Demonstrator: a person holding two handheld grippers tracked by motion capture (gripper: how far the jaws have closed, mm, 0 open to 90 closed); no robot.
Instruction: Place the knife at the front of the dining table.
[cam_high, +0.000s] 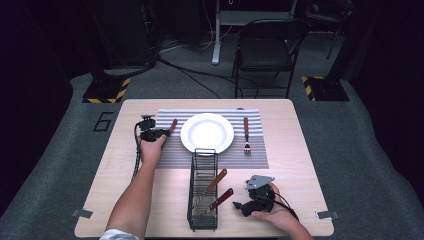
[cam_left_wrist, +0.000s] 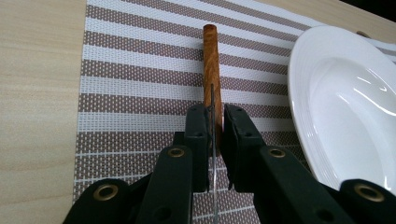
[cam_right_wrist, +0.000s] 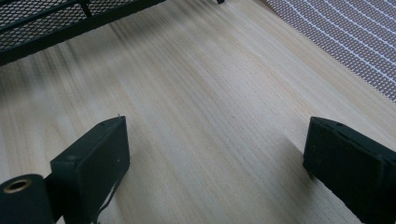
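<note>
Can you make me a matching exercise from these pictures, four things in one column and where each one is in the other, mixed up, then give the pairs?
Things:
1. white plate
2. fork
3. knife
4. wire basket

Places or states:
A. on the bare table, near the person, holding two wooden-handled utensils
B. clamped by its blade in the left hand-held gripper, left of the plate
C. middle of the striped placemat
D. lying on the placemat, right of the plate

Pairs: 1-C, 2-D, 3-B, 4-A

One plate (cam_high: 207, 132), one fork (cam_high: 246, 135), three knives (cam_high: 215, 182), one rack (cam_high: 203, 210).
</note>
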